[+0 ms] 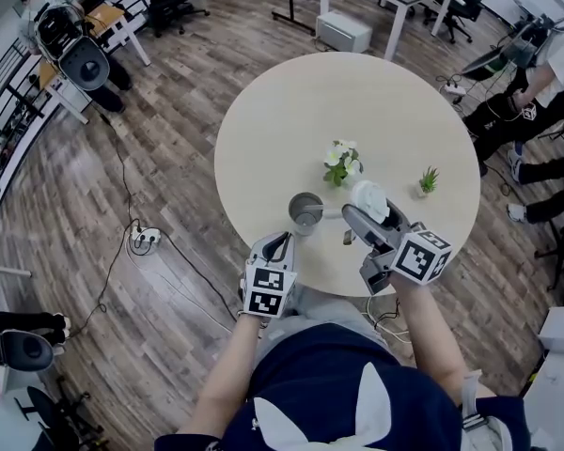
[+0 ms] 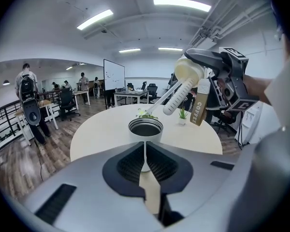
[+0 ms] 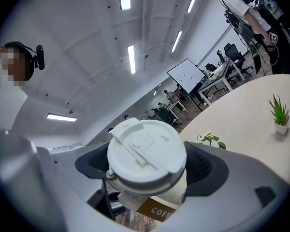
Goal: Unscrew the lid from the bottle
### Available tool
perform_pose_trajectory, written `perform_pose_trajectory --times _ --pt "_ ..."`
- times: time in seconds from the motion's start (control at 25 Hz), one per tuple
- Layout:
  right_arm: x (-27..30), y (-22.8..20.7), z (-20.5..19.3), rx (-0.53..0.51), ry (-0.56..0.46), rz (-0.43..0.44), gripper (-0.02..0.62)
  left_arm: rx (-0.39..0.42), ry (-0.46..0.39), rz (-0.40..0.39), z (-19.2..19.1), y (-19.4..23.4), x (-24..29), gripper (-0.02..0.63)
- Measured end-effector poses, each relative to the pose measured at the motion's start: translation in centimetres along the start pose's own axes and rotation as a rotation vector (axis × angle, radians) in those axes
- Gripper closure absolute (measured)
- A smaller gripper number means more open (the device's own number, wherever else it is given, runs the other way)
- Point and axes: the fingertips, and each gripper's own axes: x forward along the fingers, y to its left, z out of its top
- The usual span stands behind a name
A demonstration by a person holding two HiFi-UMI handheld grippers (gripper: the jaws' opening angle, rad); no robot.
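The open metal bottle (image 1: 305, 212) stands upright near the front edge of the round table (image 1: 282, 120), its dark mouth (image 2: 145, 128) uncovered. My left gripper (image 1: 279, 244) sits just in front of it. Its jaws (image 2: 145, 151) are shut together with nothing between them. My right gripper (image 1: 362, 216) hovers right of the bottle and is shut on the white lid (image 1: 369, 200). In the right gripper view the lid (image 3: 146, 151) fills the gap between the pads. A ribbed white strap (image 2: 177, 98) and a brown coffee tag (image 2: 198, 108) hang from the lid (image 2: 188, 71).
A small white-flowered plant (image 1: 340, 163) stands just behind the bottle, and a little green potted plant (image 1: 429, 180) sits at the table's right. A power strip (image 1: 143, 238) and cable lie on the floor at left. Desks, chairs and people ring the room.
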Motion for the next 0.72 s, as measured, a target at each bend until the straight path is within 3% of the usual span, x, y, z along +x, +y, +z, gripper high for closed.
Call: perform_pose_trajectory --times 0.72 --pt "-1.4 0.6 -1.1 0.022 0.011 0.001 0.137 -0.04 -0.037 -0.029 0.3 -0.9 -1.4 0.584"
